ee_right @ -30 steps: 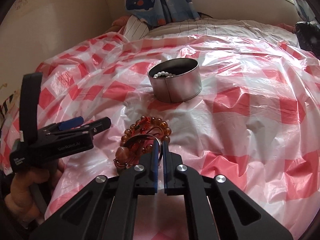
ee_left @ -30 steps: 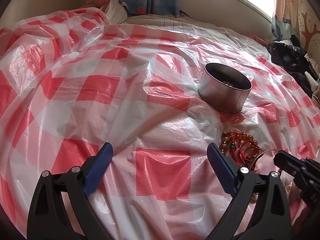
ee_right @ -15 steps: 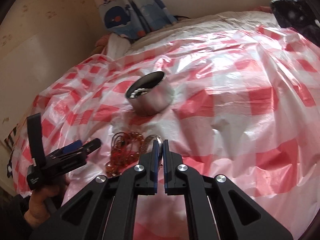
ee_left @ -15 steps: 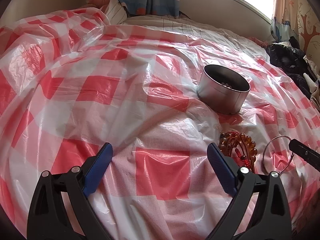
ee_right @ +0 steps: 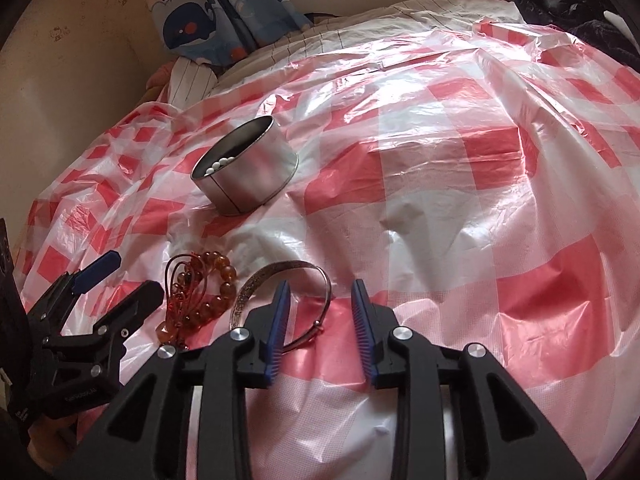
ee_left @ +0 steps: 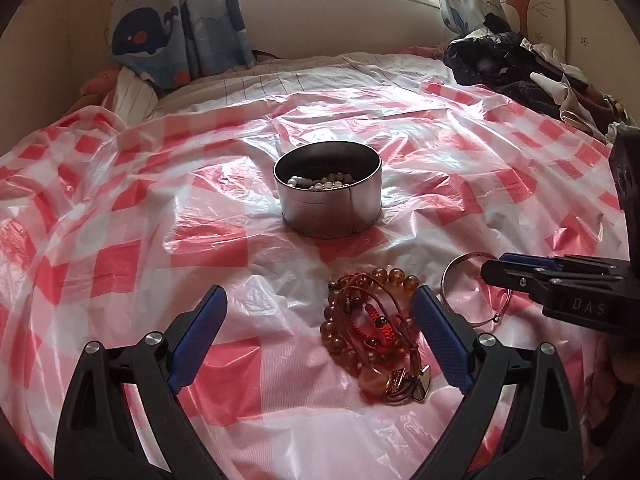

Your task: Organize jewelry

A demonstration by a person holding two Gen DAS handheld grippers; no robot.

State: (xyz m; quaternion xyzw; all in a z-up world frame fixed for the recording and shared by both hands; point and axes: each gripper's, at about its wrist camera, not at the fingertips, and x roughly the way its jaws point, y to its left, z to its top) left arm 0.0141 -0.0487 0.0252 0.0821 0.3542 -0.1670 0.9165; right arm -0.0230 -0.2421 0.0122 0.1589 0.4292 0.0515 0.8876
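Jewelry left loose on the bed is two pieces: one tangle of amber-brown glass-like beads with red cord [ee_left: 374, 332], low and right of centre in the left wrist view, and one thin silver metal bangle [ee_right: 280, 276] just beside it, lower centre in the right wrist view. Beyond them stands one round silver metal tin [ee_left: 328, 196] at mid-frame, with a single strand of white pearl beads [ee_left: 320, 181] already inside.

The bead tangle likely handles as light, limp and prone to snagging, so a pinch across its bunched middle suits it best. The bangle looks stiff, smooth and slippery on the red-and-white checked plastic sheet [ee_left: 120, 200]; its flat band is the place to grip.

The right gripper [ee_right: 320, 304] has just been opening its fingers, the bangle released beneath them. The left gripper [ee_left: 320, 316] is spread wide over the beads, grasping nothing
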